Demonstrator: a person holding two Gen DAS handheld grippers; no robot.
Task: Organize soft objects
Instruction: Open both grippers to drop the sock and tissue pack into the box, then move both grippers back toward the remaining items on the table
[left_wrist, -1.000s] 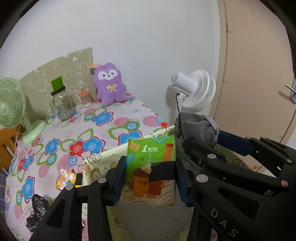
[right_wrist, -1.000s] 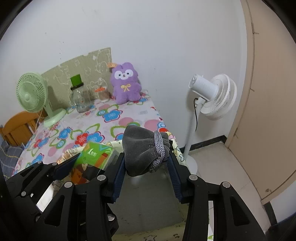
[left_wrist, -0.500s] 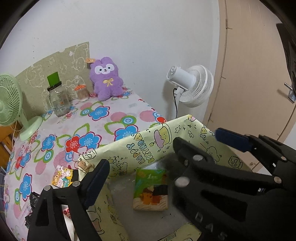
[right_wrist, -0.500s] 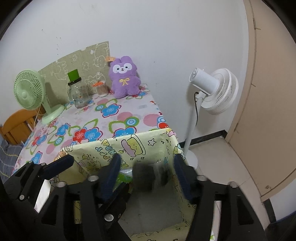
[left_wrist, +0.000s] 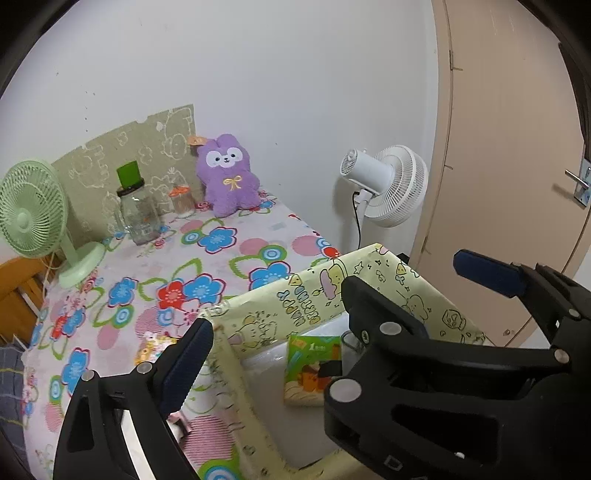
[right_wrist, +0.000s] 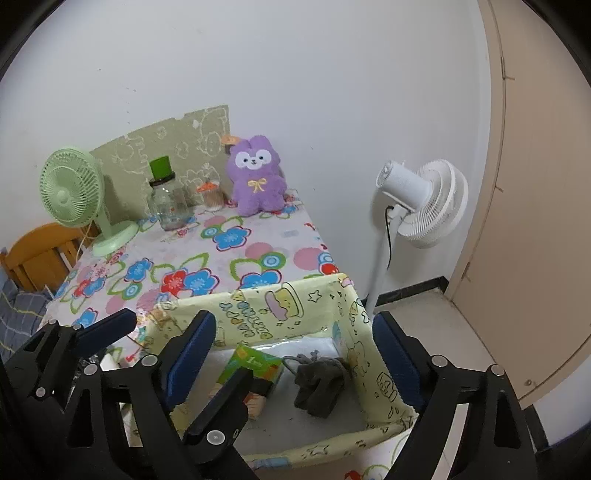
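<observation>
A green and orange tissue pack (left_wrist: 310, 369) (right_wrist: 251, 365) lies on the floor of the yellow-green cartoon fabric box (left_wrist: 314, 291) (right_wrist: 280, 302). Beside it on the right lies a grey knitted sock (right_wrist: 317, 384). My left gripper (left_wrist: 291, 332) hovers above the box, its jaws opening with nothing between the pads. My right gripper (right_wrist: 293, 332) hangs over the same box, jaws opening too, clear of the sock below. The two grippers' inner fingers overlap. A purple plush rabbit (left_wrist: 227, 177) (right_wrist: 256, 181) sits at the table's far end against the wall.
On the flowered tablecloth stand a green desk fan (right_wrist: 72, 192), a glass jar with a green lid (right_wrist: 166, 206) and a small orange-lidded jar (right_wrist: 210, 195). Small packets (left_wrist: 151, 347) lie left of the box. A white standing fan (right_wrist: 421, 203) and a door (left_wrist: 517, 147) are on the right.
Both grippers opened wide. The tissue pack left the left gripper and the grey sock left the right one; both now lie inside the box. Both grippers rose a little.
</observation>
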